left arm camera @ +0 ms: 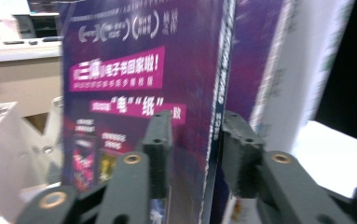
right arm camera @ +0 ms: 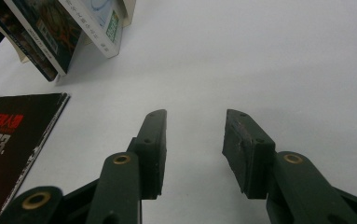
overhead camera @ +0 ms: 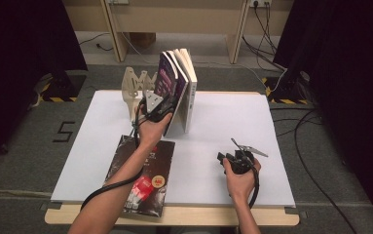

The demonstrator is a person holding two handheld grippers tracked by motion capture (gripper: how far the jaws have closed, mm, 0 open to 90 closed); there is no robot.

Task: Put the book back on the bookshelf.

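My left tongs (overhead camera: 167, 106) stand at the near edge of the purple-covered book (overhead camera: 170, 83), the leftmost of the books leaning together at the far middle of the desk (overhead camera: 271, 146). In the left gripper view the book's (left arm camera: 143, 70) edge runs between my jaws, which are parted with a gap on either side, so the pads do not press on it. My right tongs (overhead camera: 225, 158) rest apart at the near right, jaws wide over bare desk, holding nothing.

I judge the book a light paperback: stiff along the spine, limp across the cover, glossy and so apt to slip. The best hold is low on the edge near the spine, pads flat on both covers; a pinch on one cover alone would let the pages fan.

The cover bears Chinese print on pink bands, too blurred to read surely. The dark magazine (overhead camera: 145, 175) lying flat at the near left shows "2023." (right arm camera: 1, 135).
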